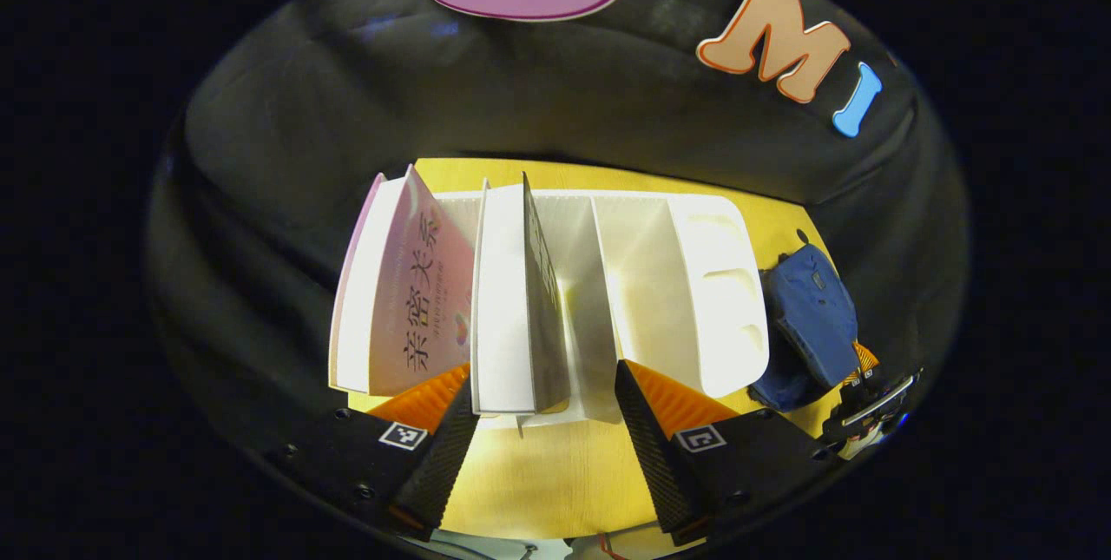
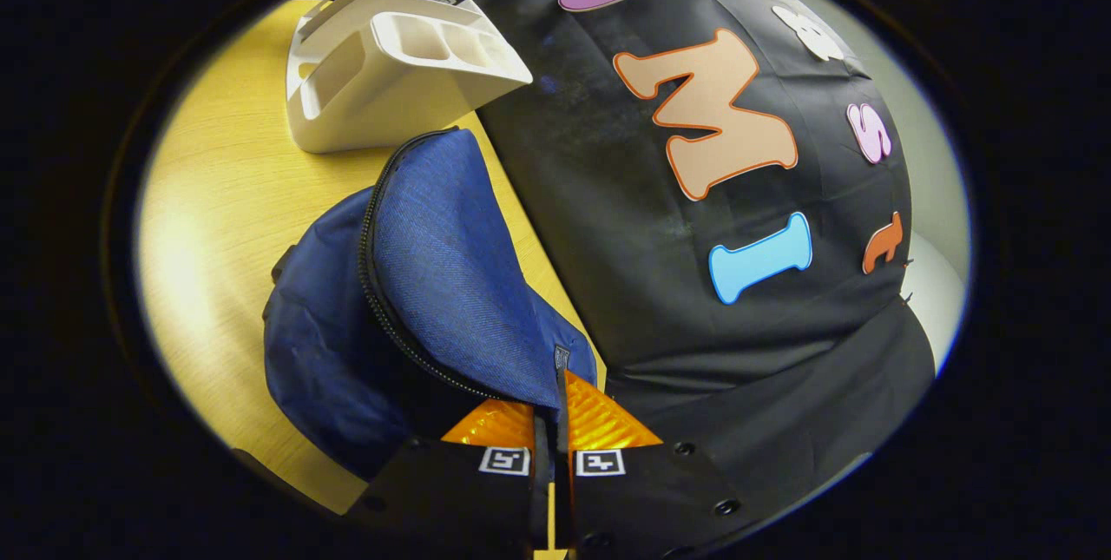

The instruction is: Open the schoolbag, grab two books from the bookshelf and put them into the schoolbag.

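On the yellow wooden bench (image 1: pixel 538 473) the white bookshelf (image 1: pixel 686 282) holds a pink book (image 1: pixel 417 291) and a white book (image 1: pixel 512 308), the left tool (image 1: pixel 547 408) spread around the white book, while the right tool (image 2: pixel 555 421) pinches the blue schoolbag's (image 2: pixel 451 273) flap just beside the shelf.

A yellow wooden bench (image 1: pixel 538 473) is lying under bright light, glaring near its front edge. Black cloth (image 2: pixel 608 221) is hanging behind it, sagging in folds.

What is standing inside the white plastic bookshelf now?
Two upright books: a pink-covered book and a white book in the white plastic bookshelf. Their lower edges are hidden.
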The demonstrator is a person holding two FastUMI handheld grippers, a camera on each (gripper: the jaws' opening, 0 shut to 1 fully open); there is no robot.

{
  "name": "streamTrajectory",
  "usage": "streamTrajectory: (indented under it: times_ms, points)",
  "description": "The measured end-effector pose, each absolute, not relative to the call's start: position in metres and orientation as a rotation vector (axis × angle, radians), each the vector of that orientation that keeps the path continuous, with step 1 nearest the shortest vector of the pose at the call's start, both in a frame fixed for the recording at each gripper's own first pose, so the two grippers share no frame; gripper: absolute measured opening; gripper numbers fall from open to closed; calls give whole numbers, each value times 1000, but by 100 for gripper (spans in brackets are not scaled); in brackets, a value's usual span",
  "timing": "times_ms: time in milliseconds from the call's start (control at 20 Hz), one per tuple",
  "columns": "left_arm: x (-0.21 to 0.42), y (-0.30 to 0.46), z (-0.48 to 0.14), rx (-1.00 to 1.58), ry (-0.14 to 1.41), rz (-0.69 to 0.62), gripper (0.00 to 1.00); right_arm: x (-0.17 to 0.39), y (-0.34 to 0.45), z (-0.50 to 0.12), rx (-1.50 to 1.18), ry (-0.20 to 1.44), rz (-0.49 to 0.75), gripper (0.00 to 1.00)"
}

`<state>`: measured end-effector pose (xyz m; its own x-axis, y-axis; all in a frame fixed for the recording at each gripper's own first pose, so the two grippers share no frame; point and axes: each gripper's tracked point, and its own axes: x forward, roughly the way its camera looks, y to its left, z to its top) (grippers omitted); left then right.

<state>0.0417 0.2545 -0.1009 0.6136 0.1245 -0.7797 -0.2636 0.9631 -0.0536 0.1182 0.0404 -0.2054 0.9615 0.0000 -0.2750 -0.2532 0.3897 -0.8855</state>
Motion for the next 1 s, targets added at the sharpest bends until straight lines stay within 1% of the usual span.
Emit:
streamTrajectory:
  times_ms: [50, 150, 200, 250, 300, 350, 400, 450, 550, 600, 650, 700, 750, 800, 850, 900, 1000]
  points:
    - [44, 253, -101, -170, 906, 210, 87, 116, 41, -205, -1158, 247, 155, 6]
    - [47, 255, -105, -164, 955, 190, 84, 112, 42, -205, -1150, 250, 140, 5]
    - [49, 258, -108, -155, 980, 192, 82, 111, 43, -205, -1150, 251, 135, 3]
    - [52, 262, -111, -142, 1007, 192, 80, 110, 44, -204, -1150, 252, 132, 3]
    - [55, 267, -116, -134, 1029, 192, 80, 109, 45, -203, -1151, 253, 130, 6]
    - [58, 271, -118, -130, 1053, 190, 75, 108, 46, -202, -1153, 252, 127, 6]
    - [60, 271, -118, -129, 1072, 182, 77, 107, 45, -200, -1155, 251, 123, 3]
    - [64, 273, -119, -122, 1091, 175, 72, 105, 44, -201, -1156, 252, 121, 3]
    - [72, 276, -125, -97, 1131, 151, 70, 102, 46, -201, -1162, 255, 120, 3]
    - [76, 276, -128, -88, 1147, 142, 68, 100, 47, -201, -1165, 255, 120, 6]
    - [78, 276, -132, -85, 1171, 139, 66, 98, 46, -200, -1167, 253, 120, 5]
    - [80, 276, -135, -84, 1191, 141, 61, 96, 46, -198, -1167, 250, 118, 6]
    - [82, 277, -137, -87, 1205, 147, 61, 95, 45, -198, -1164, 252, 114, 3]
    - [84, 276, -140, -97, 1212, 146, 48, 95, 44, -197, -1159, 253, 111, 5]
    - [87, 274, -143, -117, 1222, 145, 50, 96, 44, -196, -1154, 254, 109, 5]
    - [87, 271, -146, -161, 1235, 149, 47, 98, 45, -196, -1153, 254, 109, 6]
    - [88, 269, -149, -221, 1250, 163, 46, 101, 46, -196, -1162, 254, 117, 5]
